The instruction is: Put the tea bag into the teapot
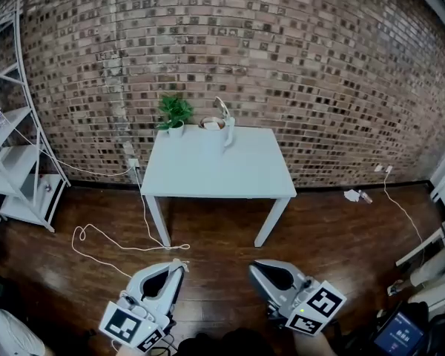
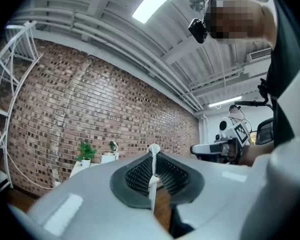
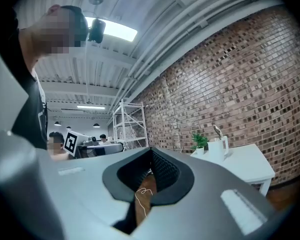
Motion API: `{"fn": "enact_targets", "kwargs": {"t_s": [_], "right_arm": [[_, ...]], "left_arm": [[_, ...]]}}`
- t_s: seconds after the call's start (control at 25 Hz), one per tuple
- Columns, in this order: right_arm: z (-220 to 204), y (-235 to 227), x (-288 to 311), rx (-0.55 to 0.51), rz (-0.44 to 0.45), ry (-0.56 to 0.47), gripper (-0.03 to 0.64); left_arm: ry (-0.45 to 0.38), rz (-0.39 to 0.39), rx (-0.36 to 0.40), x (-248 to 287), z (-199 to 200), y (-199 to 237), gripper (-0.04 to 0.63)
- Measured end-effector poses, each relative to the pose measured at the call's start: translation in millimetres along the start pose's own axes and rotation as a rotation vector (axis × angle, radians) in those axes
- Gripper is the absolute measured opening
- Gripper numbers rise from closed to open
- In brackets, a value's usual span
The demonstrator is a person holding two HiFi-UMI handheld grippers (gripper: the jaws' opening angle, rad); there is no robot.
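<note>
Grey left gripper [image 1: 181,266] and right gripper [image 1: 254,266] — both closed, empty — teapot [image 1: 227,133] on table [image 1: 208,170] beyond.

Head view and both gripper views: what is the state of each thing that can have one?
Left gripper: shut, holding nothing.
Right gripper: shut, holding nothing.
Teapot: upright on the table, lid flipped open.
Potted plant: upright, at the teapot's left.

Rough brick wall [image 1: 297,58], glossy wood floor [image 1: 341,236] — smooth matt table [image 1: 208,173].
</note>
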State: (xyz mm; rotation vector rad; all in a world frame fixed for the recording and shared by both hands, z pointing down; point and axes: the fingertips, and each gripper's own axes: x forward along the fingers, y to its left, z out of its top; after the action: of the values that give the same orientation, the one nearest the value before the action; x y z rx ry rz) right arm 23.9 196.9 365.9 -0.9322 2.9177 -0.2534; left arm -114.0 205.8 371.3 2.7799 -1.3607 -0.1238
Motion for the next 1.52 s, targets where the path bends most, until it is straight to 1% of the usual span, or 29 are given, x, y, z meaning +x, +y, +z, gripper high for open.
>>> {"fn": "enact_targets", "kwargs": {"t_s": [0.16, 0.32, 0.72, 0.84, 0.96, 1.12, 1.32, 1.52], "right_arm": [[4.9, -29.7, 22.4, 0.017, -0.01, 0.003, 0.002], [8.0, -61.9, 40.8, 0.008, 0.001, 0.012, 0.002], [35.5, -163.7, 90.6, -0.014, 0.045, -0.006, 0.002], [42.9, -192.4, 100.6, -0.011, 0.058, -0.005, 0.002], [47.5, -219.1, 111.7, -0.011, 0.075, 0.002, 0.002], [52.6, -251.4, 128.2, 0.004, 0.079, 0.003, 0.002], [54.7, -284.1, 159.2, 0.02, 0.077, 0.01, 0.002], [52.8, -315.1, 202.4, 0.014, 0.057, 0.027, 0.002]], "left_arm": [[0.005, 0.0, -0.015, 23.5, -3.5, 23.7, 0.026], [0.012, 0.005, -0.019, 57.5, -9.7, 44.4, 0.026], [0.008, 0.038, -0.001, 164.0, 2.1, 95.6, 0.026], [0.015, 0.044, 0.003, 196.5, 4.0, 106.8, 0.026], [0.016, 0.046, -0.014, 226.4, 3.4, 115.6, 0.026], [0.029, 0.044, -0.009, 259.3, 4.4, 128.0, 0.026], [0.033, 0.05, -0.013, 291.7, 6.7, 162.8, 0.026], [0.034, 0.043, -0.03, 323.3, -0.9, 211.8, 0.026]]}}
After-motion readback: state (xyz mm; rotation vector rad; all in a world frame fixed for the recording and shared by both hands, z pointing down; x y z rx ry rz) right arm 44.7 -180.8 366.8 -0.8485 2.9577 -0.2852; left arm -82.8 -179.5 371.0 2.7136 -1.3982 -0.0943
